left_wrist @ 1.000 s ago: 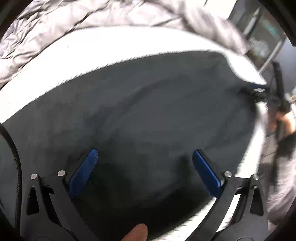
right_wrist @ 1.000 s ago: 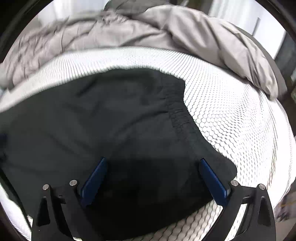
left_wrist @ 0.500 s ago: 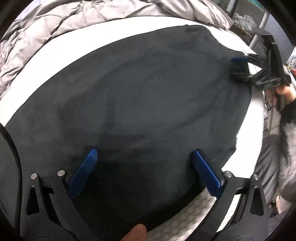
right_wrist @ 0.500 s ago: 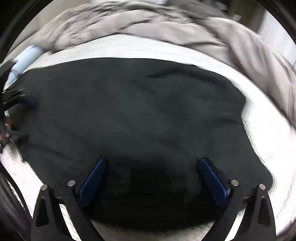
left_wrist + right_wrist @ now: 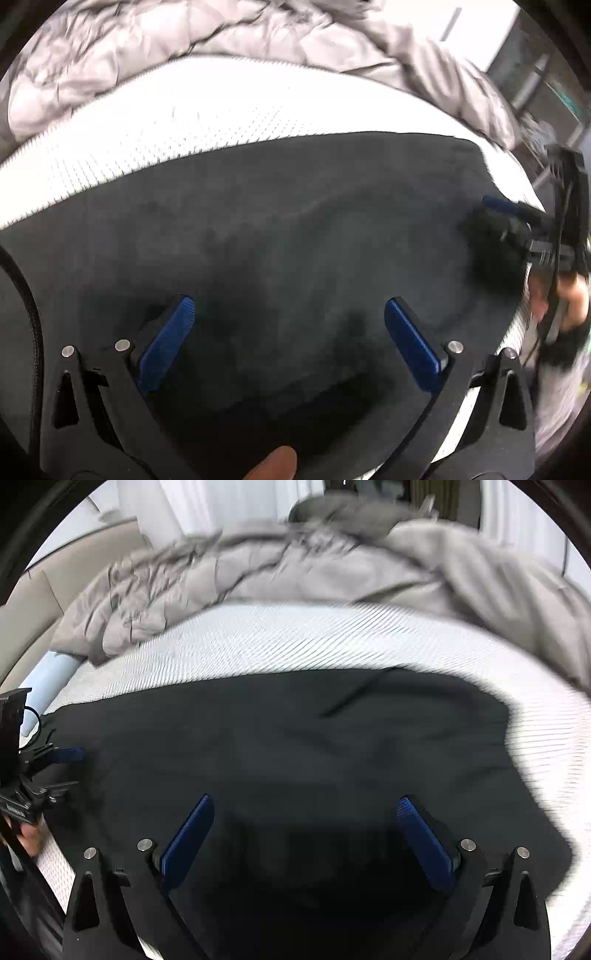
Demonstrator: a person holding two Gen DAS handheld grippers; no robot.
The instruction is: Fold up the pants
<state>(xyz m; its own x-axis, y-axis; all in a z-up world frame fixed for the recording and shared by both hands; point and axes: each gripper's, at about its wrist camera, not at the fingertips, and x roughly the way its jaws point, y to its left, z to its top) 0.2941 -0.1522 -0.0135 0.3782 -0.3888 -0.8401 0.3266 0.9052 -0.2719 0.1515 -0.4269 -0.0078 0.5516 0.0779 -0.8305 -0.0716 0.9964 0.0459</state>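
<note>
Lying flat across the white bed (image 5: 332, 642), the dark pants (image 5: 295, 746) spread beneath both tongs — left tongs (image 5: 288, 332) and right tongs (image 5: 306, 830) gape wide, empty, above the cloth; a grey duvet (image 5: 295, 565) bunches behind.

Two close wrist views, shared pants (image 5: 295, 229)
</note>
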